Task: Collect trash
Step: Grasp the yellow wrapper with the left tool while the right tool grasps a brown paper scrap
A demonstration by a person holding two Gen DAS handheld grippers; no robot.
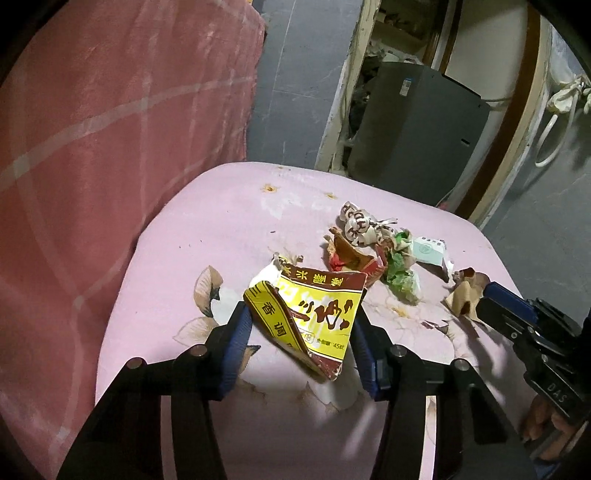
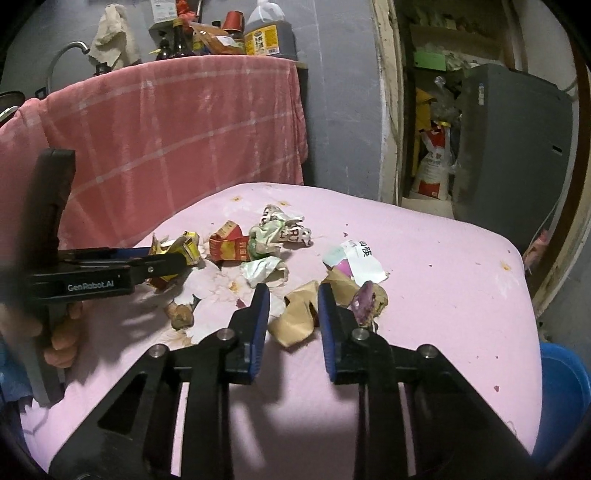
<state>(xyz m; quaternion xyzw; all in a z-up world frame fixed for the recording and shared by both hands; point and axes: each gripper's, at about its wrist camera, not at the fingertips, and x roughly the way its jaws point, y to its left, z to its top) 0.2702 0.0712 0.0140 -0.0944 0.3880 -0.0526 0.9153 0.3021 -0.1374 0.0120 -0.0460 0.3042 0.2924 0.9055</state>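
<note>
My left gripper [image 1: 301,314] is shut on a yellow and brown seasoning packet [image 1: 314,314], held just above the pink table [image 1: 207,229]. It also shows side-on in the right wrist view [image 2: 177,258] with the packet [image 2: 188,245] between its fingers. My right gripper [image 2: 293,295] is open, its fingers on either side of a crumpled tan paper [image 2: 299,314]; in the left wrist view its tip [image 1: 484,299] touches that paper [image 1: 461,295]. More trash lies behind: a red carton [image 2: 227,245], green-white wrappers [image 2: 264,269], a printed crumpled wrapper [image 2: 284,225], a white label [image 2: 364,260], a purple scrap [image 2: 364,304].
A pink-red checked cloth [image 2: 177,140] hangs behind the table, with bottles [image 2: 266,33] above it. A grey cabinet [image 2: 513,147] and a sack [image 2: 434,166] stand at the right. A blue bin [image 2: 565,391] sits off the table's right edge.
</note>
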